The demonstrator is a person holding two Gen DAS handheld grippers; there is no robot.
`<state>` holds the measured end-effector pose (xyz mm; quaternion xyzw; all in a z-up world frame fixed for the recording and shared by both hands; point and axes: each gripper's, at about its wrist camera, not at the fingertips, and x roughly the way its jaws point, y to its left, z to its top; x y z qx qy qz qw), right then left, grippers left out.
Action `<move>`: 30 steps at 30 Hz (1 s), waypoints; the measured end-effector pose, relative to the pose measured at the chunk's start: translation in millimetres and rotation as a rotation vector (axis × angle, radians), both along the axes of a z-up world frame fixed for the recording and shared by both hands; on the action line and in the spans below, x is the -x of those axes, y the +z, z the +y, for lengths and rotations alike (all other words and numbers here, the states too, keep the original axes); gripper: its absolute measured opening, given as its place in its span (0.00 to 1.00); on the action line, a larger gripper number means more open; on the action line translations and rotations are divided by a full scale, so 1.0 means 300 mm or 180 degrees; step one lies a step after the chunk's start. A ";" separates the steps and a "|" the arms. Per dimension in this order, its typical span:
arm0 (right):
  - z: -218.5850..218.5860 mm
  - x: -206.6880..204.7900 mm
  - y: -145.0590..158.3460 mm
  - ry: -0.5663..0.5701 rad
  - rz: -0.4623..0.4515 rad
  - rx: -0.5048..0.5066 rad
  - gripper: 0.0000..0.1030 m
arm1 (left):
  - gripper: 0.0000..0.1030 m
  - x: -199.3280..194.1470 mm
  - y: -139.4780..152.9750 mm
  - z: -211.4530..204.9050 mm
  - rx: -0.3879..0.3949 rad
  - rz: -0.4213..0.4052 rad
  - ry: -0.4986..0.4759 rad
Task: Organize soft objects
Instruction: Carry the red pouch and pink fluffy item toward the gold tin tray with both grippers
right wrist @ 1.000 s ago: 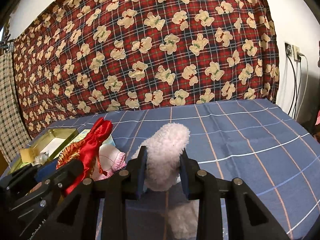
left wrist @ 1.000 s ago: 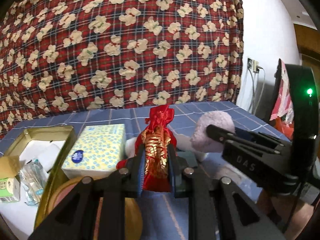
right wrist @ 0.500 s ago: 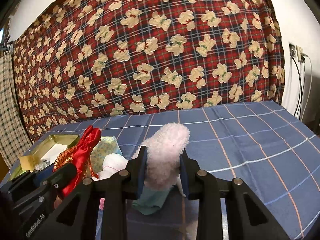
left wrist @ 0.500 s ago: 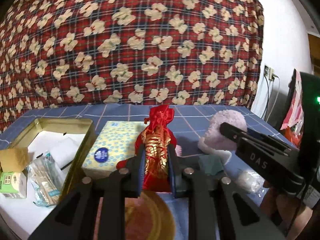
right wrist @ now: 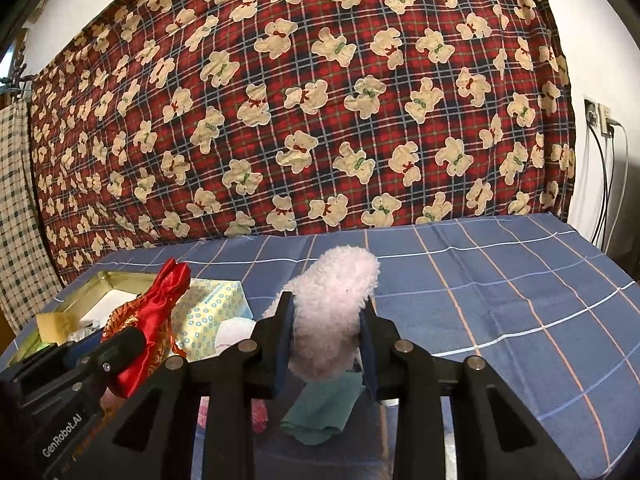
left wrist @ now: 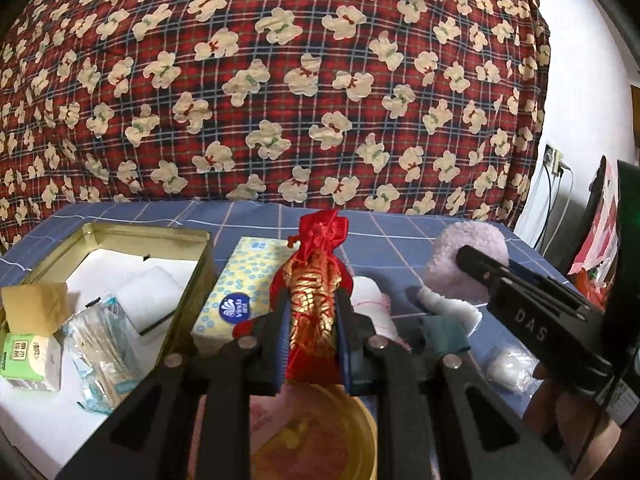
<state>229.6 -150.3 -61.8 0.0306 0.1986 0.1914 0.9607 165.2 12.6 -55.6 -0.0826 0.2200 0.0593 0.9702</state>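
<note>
The left tool (left wrist: 312, 344) gripped a red pouch (left wrist: 314, 292). The right tool (right wrist: 326, 344) clamped a fluffy pink toy (right wrist: 332, 312). The tissue pack (left wrist: 240, 292) read "Vinda".

"DAS" on the right tongs (left wrist: 472, 258), "GenRobot.AI" on the left tongs (right wrist: 120, 340) — "Vinda" on the tissue pack (left wrist: 240, 284).

Red-gold pouch (left wrist: 314, 300) (pale pink plush (right wrist: 334, 316))
</note>
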 end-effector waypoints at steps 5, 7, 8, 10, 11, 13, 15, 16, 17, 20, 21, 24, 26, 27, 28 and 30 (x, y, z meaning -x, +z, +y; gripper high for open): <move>0.007 0.000 0.004 -0.0025 -0.0025 0.0016 0.31 | 0.18 0.008 0.001 0.011 0.0004 -0.0018 0.0089; 0.015 0.000 0.006 -0.0024 -0.0035 0.0039 0.31 | 0.18 0.009 0.001 0.019 0.0016 -0.0021 0.0114; 0.020 -0.002 0.007 -0.0014 -0.0037 0.0055 0.31 | 0.18 0.010 0.000 0.023 0.0022 -0.0021 0.0120; 0.032 -0.002 0.008 -0.0007 -0.0041 0.0076 0.31 | 0.18 0.011 0.000 0.029 0.0036 -0.0021 0.0140; 0.038 -0.003 0.009 -0.0001 -0.0045 0.0088 0.31 | 0.18 0.012 0.000 0.032 0.0041 -0.0024 0.0153; 0.051 -0.003 0.009 0.0010 -0.0050 0.0110 0.31 | 0.18 0.013 0.001 0.035 0.0047 -0.0027 0.0167; 0.064 -0.004 0.009 0.0020 -0.0060 0.0129 0.31 | 0.18 0.024 0.006 0.029 -0.0029 -0.0069 0.0225; 0.069 -0.001 0.008 0.0024 -0.0065 0.0135 0.31 | 0.18 0.030 0.008 0.022 -0.0082 -0.0092 0.0234; 0.075 0.000 0.008 0.0032 -0.0074 0.0140 0.31 | 0.18 0.035 0.012 0.013 -0.0144 -0.0122 0.0246; 0.092 0.004 0.009 0.0062 -0.0093 0.0164 0.31 | 0.18 0.038 0.015 0.009 -0.0184 -0.0146 0.0250; 0.099 0.005 0.009 0.0071 -0.0098 0.0176 0.31 | 0.18 0.038 0.014 0.010 -0.0168 -0.0141 0.0255; 0.116 0.009 0.008 0.0096 -0.0108 0.0194 0.31 | 0.18 0.042 0.015 0.022 -0.0099 -0.0132 0.0287; 0.126 0.013 0.008 0.0114 -0.0119 0.0203 0.31 | 0.18 0.043 0.015 0.033 -0.0075 -0.0135 0.0303; 0.131 0.014 0.008 0.0126 -0.0128 0.0209 0.31 | 0.18 0.044 0.015 0.038 -0.0059 -0.0129 0.0308; 0.135 0.017 0.009 0.0133 -0.0131 0.0210 0.31 | 0.18 0.041 0.012 0.046 -0.0044 -0.0122 0.0309; 0.143 0.018 0.008 0.0169 -0.0130 0.0204 0.31 | 0.18 0.037 0.010 0.057 -0.0011 -0.0098 0.0326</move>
